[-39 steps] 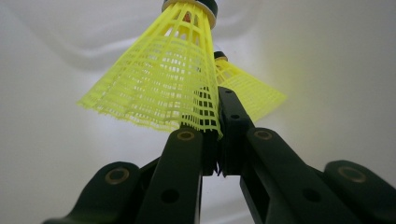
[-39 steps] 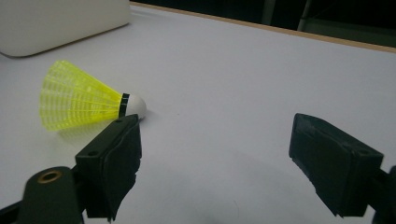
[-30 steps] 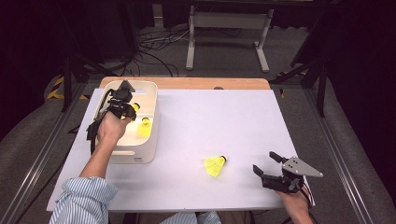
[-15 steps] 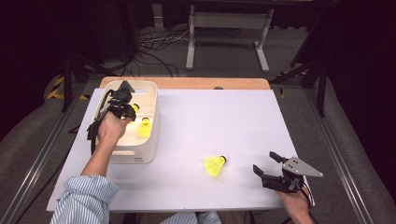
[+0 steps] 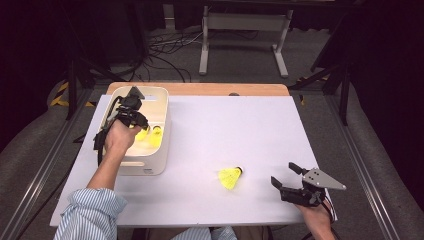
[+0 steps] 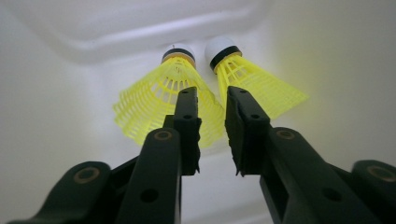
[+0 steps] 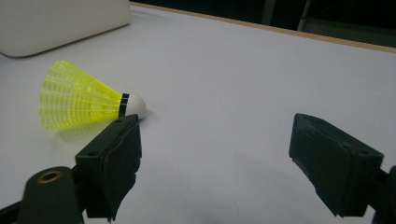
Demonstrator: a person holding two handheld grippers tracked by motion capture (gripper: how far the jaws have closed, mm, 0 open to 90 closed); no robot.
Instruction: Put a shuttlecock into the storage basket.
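white tabletop [image 5: 240, 130], cream plastic bin [image 5: 162, 107] at its left edge. left gripper [image 5: 131, 112] down inside bin, jaws just been opening, now slightly apart, nothing pinched between pads. two yellow plastic shuttlecocks [image 6: 163, 100] [image 6: 259, 81] lying on bin floor just past the jaw tips, corks pointing away, side by side. right gripper [image 5: 287, 176] low at table's near right, jaws wide open, empty. third yellow shuttlecock [image 5: 230, 176] on tabletop near, just left of its jaws, not touching.
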